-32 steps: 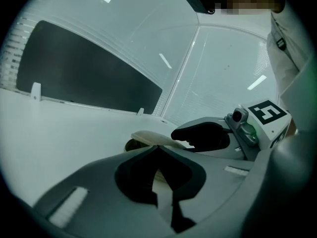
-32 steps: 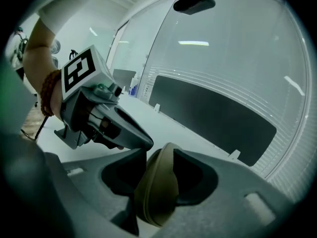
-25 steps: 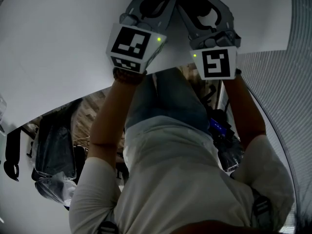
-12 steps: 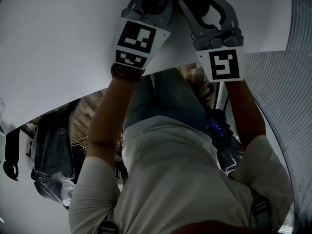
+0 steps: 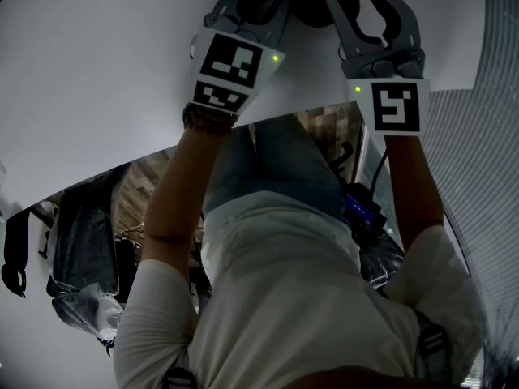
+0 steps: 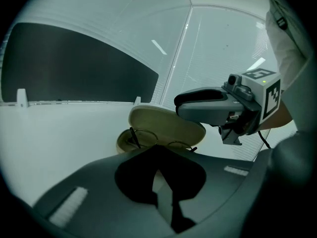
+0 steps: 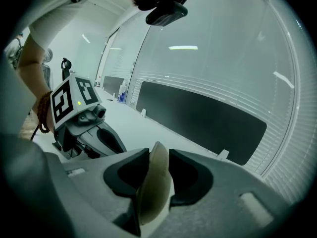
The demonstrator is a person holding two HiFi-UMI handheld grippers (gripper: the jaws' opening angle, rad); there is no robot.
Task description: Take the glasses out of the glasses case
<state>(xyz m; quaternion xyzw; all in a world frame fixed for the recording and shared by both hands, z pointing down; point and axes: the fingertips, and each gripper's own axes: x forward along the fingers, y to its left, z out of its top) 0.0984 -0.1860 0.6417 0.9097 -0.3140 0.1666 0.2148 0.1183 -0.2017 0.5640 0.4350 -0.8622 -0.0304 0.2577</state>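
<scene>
White counter [image 6: 59, 133] under a dark wall panel [image 6: 74, 68]. Right tongs [image 7: 158, 155] have just closed on the raised lid [image 7: 154, 202] of the glasses case [image 6: 124, 142] and grip its edge; left tongs [image 6: 159, 172] stand nearly together at the case's near rim — pinching it or not, I cannot tell. Glasses [image 6: 158, 139] lie inside the open case. Opening looks done; next, one pair must free itself and take the thin frame — gently.
</scene>
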